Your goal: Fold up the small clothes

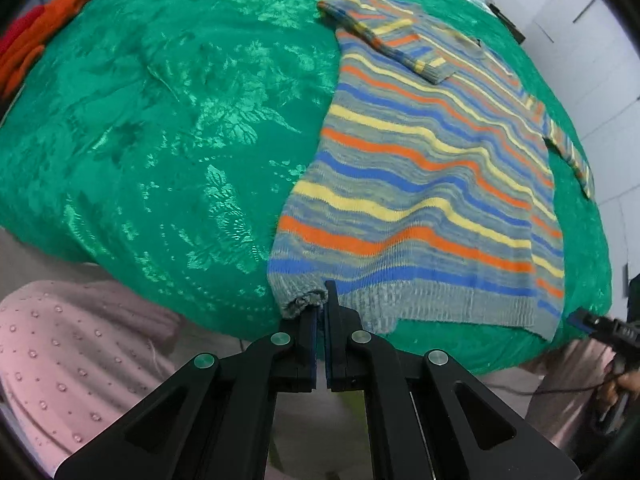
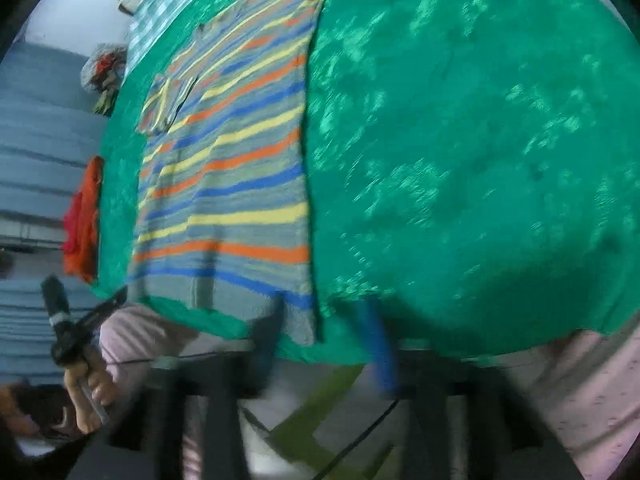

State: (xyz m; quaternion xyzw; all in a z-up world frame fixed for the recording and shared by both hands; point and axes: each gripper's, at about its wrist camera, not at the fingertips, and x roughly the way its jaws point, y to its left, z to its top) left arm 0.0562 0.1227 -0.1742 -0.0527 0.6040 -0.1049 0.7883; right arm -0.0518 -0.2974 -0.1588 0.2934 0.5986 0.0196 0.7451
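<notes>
A striped knit sweater in grey, blue, orange and yellow lies flat on the green cloth, one sleeve folded across its upper part. My left gripper is shut on the sweater's near left hem corner, which bunches between the pads. In the right wrist view the sweater lies at the left, and my right gripper is open, blurred by motion, its fingers astride the near right hem corner without holding it. The right gripper also shows in the left wrist view beside the hem.
Red and orange garments lie at the cloth's far left edge; they also show in the right wrist view. The person's pink clothing is close below the table edge. A checked fabric lies beyond the sweater.
</notes>
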